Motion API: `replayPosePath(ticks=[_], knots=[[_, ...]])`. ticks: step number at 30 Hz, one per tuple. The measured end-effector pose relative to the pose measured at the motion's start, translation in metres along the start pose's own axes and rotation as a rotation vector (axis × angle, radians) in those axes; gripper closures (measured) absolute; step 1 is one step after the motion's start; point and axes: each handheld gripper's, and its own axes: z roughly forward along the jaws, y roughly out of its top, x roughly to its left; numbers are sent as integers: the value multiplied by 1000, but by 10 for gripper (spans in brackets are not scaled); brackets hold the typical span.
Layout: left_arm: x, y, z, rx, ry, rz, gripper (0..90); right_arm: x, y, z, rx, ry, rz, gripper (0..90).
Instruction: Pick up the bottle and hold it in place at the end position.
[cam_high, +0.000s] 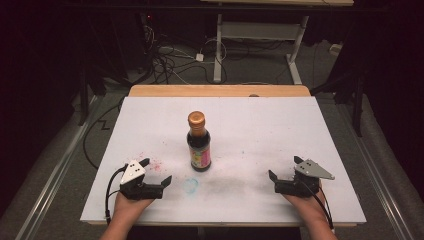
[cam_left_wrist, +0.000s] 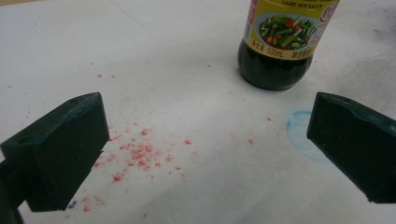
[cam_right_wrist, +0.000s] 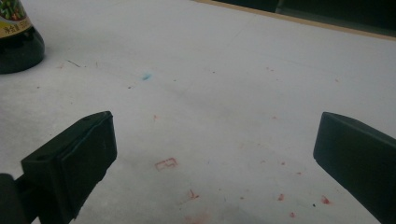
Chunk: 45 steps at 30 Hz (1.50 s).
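Observation:
A dark soy sauce bottle (cam_high: 199, 142) with a gold cap and a yellow label stands upright near the middle of the white board (cam_high: 250, 125). My left gripper (cam_high: 155, 171) rests near the board's front left, open and empty, its jaws wide apart. In the left gripper view the bottle (cam_left_wrist: 275, 56) stands ahead and to the right of the gripper (cam_left_wrist: 205, 149). My right gripper (cam_high: 285, 167) rests at the front right, open with nothing between its jaws. In the right gripper view (cam_right_wrist: 215, 163) the bottle's base (cam_right_wrist: 18, 49) sits at the far left.
Red specks (cam_left_wrist: 140, 154) and a faint blue ring (cam_left_wrist: 299, 133) stain the board in front of the left gripper. The wooden table edge (cam_high: 220, 90) shows behind the board. Cables (cam_high: 170, 60) and table legs (cam_high: 218, 50) lie on the floor beyond.

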Motion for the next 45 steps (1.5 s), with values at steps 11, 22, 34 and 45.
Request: replayPosePath(ticks=[11,22,34,45], knots=[[0,0,0,-1,-3,6,0,-2,0,0,0,6,12,4],[0,0,1,14,-7,3,0,-2,0,0,-5,4,12,4],[0,4,2,43,-7,-41,0,-2,0,0,-2,13,13,4],[-15,3,6,53,-43,-37,0,-2,0,0,-1,16,14,4]])
